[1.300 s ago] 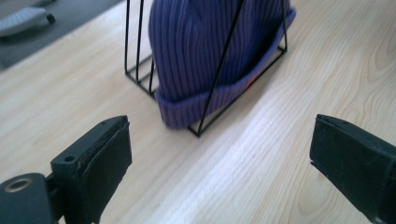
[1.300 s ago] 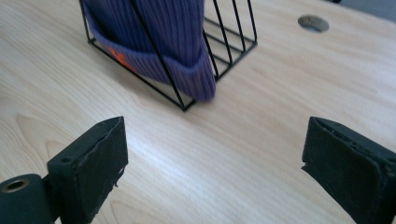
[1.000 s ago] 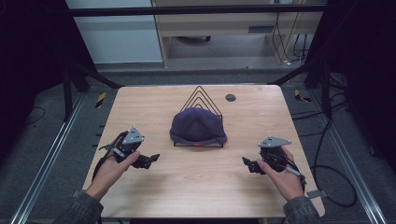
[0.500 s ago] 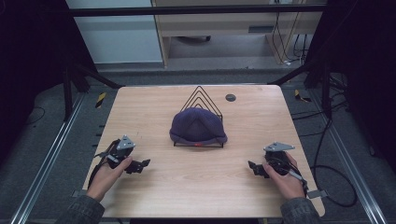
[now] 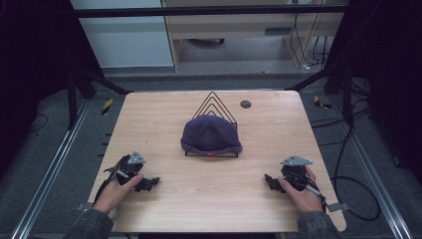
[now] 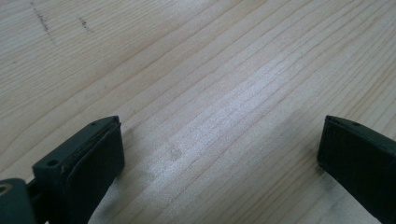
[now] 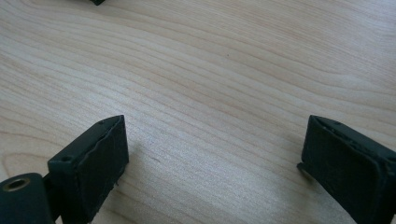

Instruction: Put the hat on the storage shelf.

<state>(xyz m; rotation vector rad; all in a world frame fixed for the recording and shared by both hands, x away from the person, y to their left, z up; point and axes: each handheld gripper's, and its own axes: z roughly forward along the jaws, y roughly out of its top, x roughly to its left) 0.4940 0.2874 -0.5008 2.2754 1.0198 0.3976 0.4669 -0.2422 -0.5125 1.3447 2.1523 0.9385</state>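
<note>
Counter: light wood, carrying everything. Left hand-held gripper and right hand-held gripper lay low at its near edge, jaws spread wide over bare wood, nothing between them; both had just been opening further. Dark blue cap sat ahead of and between the two hand-held grippers, well apart from each, draped over a black wire rack. Judged: cap already hung, little left to do. Small dark disc beyond the cap. Red mark on the cap's rim, possibly a label; no writing legible.
</note>
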